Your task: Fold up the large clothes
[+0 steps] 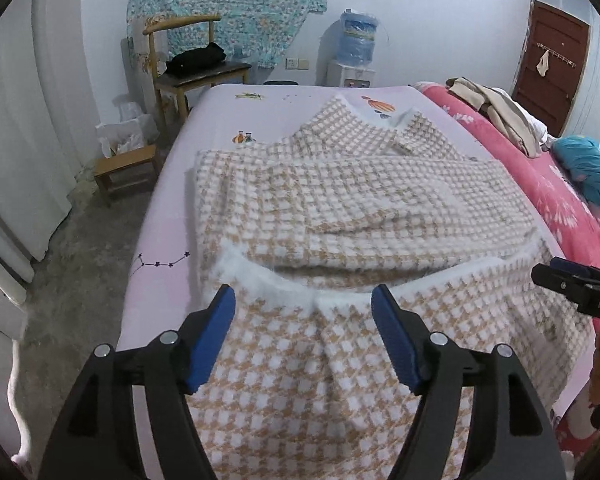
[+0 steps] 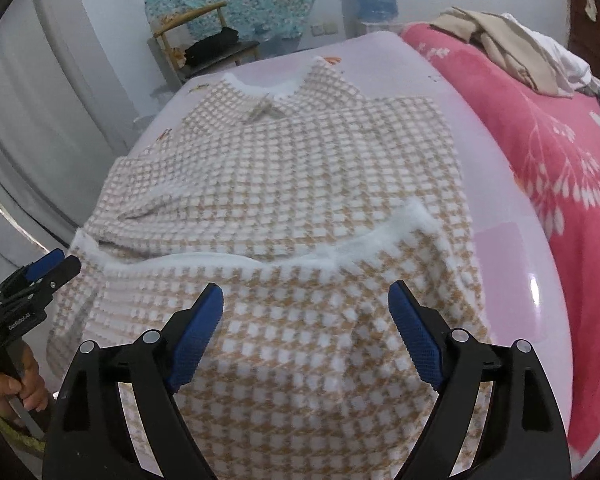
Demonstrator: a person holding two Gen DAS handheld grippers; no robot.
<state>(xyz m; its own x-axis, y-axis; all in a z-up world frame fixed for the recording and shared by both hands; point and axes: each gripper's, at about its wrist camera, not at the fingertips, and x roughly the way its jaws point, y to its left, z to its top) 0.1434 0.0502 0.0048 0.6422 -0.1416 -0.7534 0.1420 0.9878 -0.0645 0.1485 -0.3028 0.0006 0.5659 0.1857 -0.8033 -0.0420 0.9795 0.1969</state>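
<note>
A large tan-and-white houndstooth garment (image 1: 340, 200) with fuzzy white trim lies on the pale pink bed sheet (image 1: 172, 184). Its near part is folded back over the body, the white-edged fold line (image 1: 308, 296) running across. My left gripper (image 1: 303, 300) hovers open over that folded flap, blue pads wide apart, nothing pinched. In the right wrist view the same garment (image 2: 300, 168) spreads ahead, and my right gripper (image 2: 306, 298) stands open above the flap near its white edge (image 2: 340, 252). Each gripper shows at the other view's edge: the right gripper (image 1: 572, 284) and the left gripper (image 2: 40, 276), held by a hand.
A pink floral blanket (image 2: 560, 140) with beige clothes (image 2: 512, 48) piled on it covers the bed's right side. A wooden chair (image 1: 196, 68) with a black item, a small stool (image 1: 128, 168) and a water dispenser (image 1: 354, 52) stand beyond the bed. Concrete floor lies left.
</note>
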